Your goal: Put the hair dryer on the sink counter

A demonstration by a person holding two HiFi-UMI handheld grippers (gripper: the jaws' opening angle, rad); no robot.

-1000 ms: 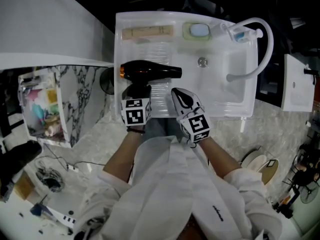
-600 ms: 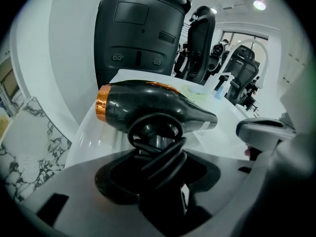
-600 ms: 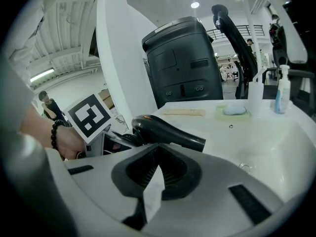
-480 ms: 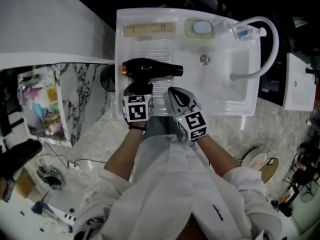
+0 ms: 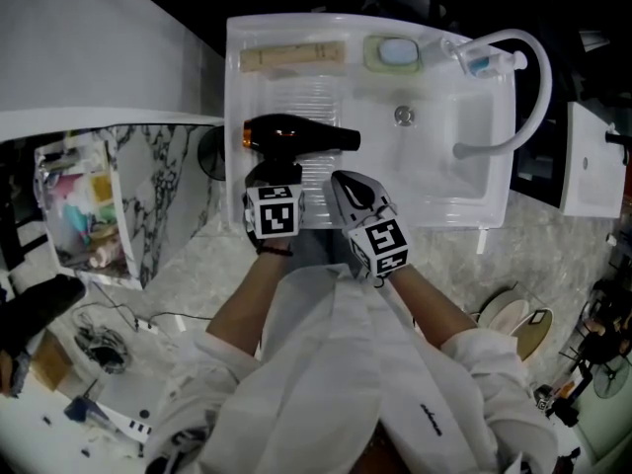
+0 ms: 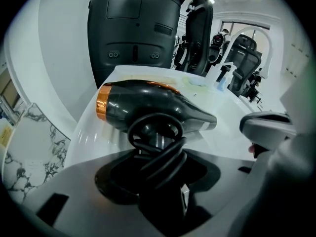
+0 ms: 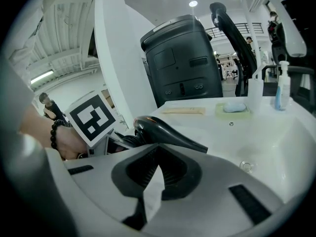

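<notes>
The right gripper (image 5: pixel 352 192), jaws pressed together and empty, sits at 3 o'clock of the left gripper (image 5: pixel 274 178), which pinches the cord-wrapped handle of the hair dryer (image 5: pixel 296 134). At 12 o'clock the dryer lies across the ribbed sink counter (image 5: pixel 326 92); apparently only the release remains.

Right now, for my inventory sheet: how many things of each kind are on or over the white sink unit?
Hair dryer: 1
Soap bar: 1
Green soap dish: 1
Bottles: 2
Tan flat stick: 1
Total: 6
</notes>
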